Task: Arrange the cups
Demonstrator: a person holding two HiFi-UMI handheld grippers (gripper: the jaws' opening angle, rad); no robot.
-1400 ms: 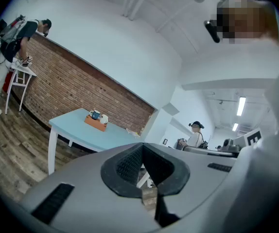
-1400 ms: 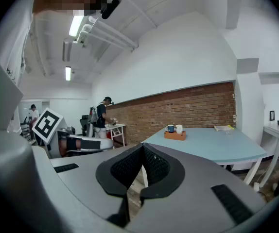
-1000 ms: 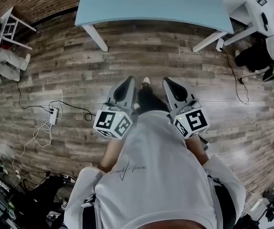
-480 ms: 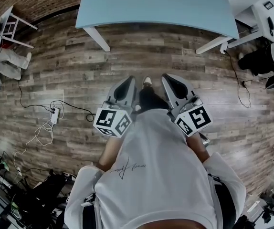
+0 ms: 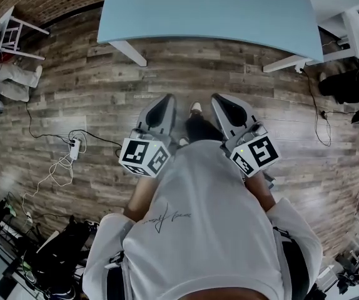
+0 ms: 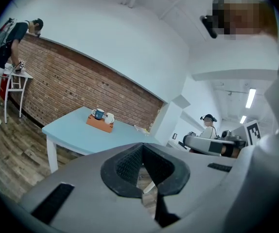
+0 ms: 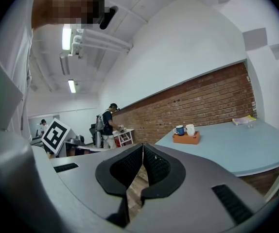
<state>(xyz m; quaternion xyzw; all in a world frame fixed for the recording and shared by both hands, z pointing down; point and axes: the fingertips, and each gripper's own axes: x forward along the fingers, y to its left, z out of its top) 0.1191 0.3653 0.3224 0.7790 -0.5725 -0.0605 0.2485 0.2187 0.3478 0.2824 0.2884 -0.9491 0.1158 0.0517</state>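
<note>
Right now my left tongs (image 6: 142, 146) are pressed together, ribbed pads meeting at the tip with nothing pinched between them, and my right tongs (image 7: 142, 148) are closed and empty in the same way. From the head view I see both held side by side just ahead of the person's white shirt (image 5: 198, 217), each marker cube close to the body and both tips pointing toward the counter (image 5: 229, 11). They hang over the wood-plank floor (image 5: 186, 67), well apart from the counter's near edge. Through the left gripper view I find the cups on the pale blue counter top: a blue cup (image 6: 98, 113) and a white cup (image 6: 110, 117) standing upright, just beside each other on an orange tray (image 6: 99, 123) near the brick wall (image 6: 81, 86). Neither set of tongs touches the tray or the cups.
</note>
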